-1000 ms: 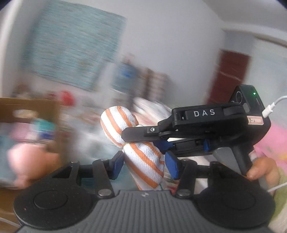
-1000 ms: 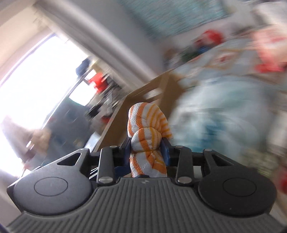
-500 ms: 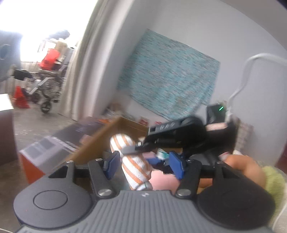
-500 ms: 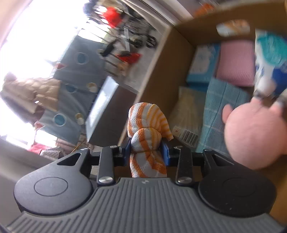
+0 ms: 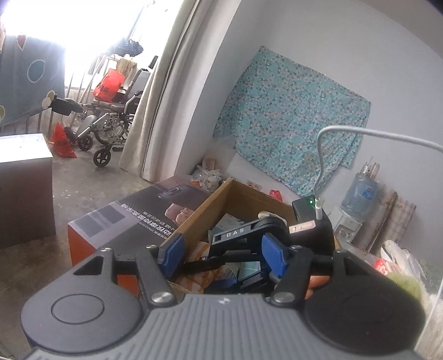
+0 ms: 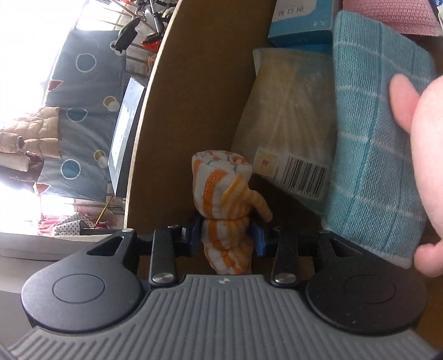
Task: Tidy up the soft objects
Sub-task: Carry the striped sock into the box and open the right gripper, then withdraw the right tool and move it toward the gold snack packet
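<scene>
An orange-and-white striped rolled towel sits between the blue pads of my right gripper, low inside the cardboard box beside its inner wall. The pads still touch the roll while the jaws are opening. In the left wrist view my left gripper stands open with nothing in it, above the box's rim. Beyond its fingers the right tool's black body reaches down into the box, and a bit of the striped towel shows under it.
In the box lie a blue checked cloth, a pale wrapped pack with a barcode, a blue carton and a pink plush. A printed black-and-orange carton adjoins the box; a wheelchair stands behind.
The right gripper has swung over and sunk into the box with the towel. The left gripper has turned toward the box, spread wider, and the towel has left its jaws.
</scene>
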Motion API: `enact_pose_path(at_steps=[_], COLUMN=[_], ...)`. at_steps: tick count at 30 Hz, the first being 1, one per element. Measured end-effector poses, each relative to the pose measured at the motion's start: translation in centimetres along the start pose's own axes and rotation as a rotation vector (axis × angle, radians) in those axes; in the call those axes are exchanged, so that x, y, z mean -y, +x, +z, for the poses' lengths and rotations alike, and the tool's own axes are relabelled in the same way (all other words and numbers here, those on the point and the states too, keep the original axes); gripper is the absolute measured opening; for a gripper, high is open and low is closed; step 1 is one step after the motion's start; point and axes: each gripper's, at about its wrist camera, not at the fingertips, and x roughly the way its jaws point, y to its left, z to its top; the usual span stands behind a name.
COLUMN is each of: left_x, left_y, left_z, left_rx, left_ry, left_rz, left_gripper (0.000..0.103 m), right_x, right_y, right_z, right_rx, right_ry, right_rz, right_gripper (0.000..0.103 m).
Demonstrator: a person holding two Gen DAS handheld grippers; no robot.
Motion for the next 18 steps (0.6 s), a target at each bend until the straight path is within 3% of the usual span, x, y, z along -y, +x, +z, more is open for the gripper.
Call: enact_pose_path(at_steps=[6,12,18], left_x=[0.4,2.3,6.9], left_y=[0.3,-0.1,-1.1], left_z=[-0.7,-1.5,-2.8], left_rx=[-0.026,-0.052,-0.084], left_ry=[0.022,0.086,0.207], left_rz=[-0.037,-0.102,-0.261], left_gripper=[0.078,0.088,0.098], right_x=[-0.4,1.1,3.7], right_y=[-3.1,-9.2,-18.7], right_z=[-0.1,-0.4,-4.6], right_rx=[0.030,0.095,0.229], right_ry=[-0.026,-0.031,-0.102], right_rz=[-0.001,0.075,0.173], right_gripper=[0.071,0.074,0.079])
